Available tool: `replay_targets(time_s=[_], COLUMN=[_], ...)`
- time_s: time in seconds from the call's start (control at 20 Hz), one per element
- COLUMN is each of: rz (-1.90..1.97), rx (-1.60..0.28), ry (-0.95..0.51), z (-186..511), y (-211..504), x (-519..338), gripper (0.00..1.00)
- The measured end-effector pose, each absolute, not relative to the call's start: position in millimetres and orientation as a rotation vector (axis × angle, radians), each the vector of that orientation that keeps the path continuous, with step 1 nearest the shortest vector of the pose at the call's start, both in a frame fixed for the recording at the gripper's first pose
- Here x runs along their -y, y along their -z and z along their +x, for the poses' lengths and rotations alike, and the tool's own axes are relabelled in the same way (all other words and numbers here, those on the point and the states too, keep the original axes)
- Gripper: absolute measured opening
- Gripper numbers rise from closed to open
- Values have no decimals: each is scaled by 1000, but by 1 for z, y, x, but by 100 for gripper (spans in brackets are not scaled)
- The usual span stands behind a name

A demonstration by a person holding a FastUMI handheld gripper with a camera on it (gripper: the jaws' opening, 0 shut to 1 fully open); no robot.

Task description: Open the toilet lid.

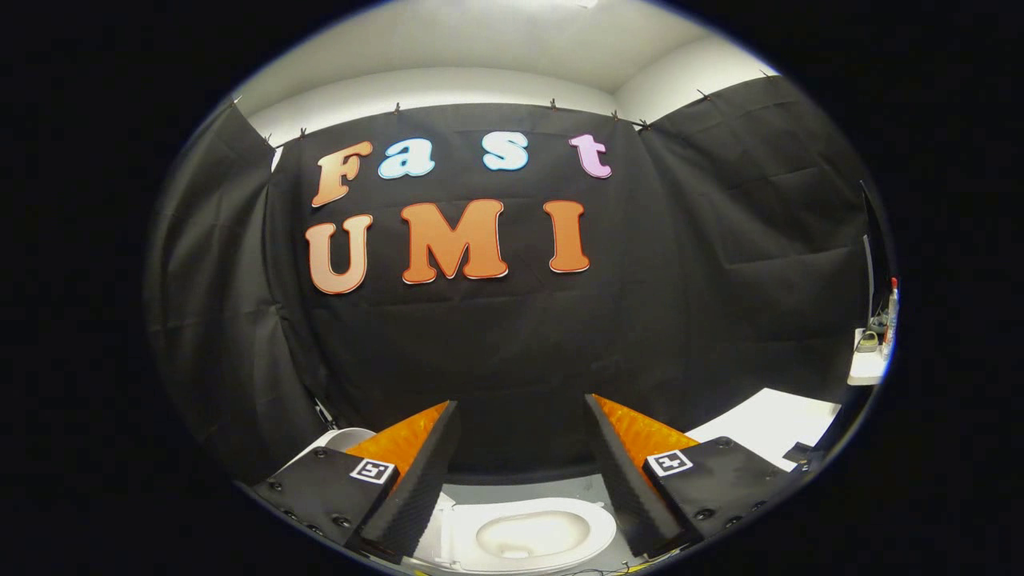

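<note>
The toilet (532, 534) sits low between and below the spread, empty fingers of the gripper (522, 416), its bowl apparently exposed and its lid hard to make out, so the holder should probably tip the view down and confirm the lid's edge first.

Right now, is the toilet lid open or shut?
Open: the toilet shows its seat ring and bare bowl below the open gripper, whose fingers hold nothing.
</note>
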State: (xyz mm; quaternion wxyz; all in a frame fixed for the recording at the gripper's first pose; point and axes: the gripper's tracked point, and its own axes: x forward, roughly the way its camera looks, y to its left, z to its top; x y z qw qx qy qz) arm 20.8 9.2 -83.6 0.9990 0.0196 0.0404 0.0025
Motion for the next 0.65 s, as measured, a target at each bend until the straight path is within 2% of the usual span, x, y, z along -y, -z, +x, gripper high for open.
replay_targets(time_s=[0.65], rz=[61], rx=[-60], ry=[-17], z=[19], y=[81], x=[-1], gripper=[98])
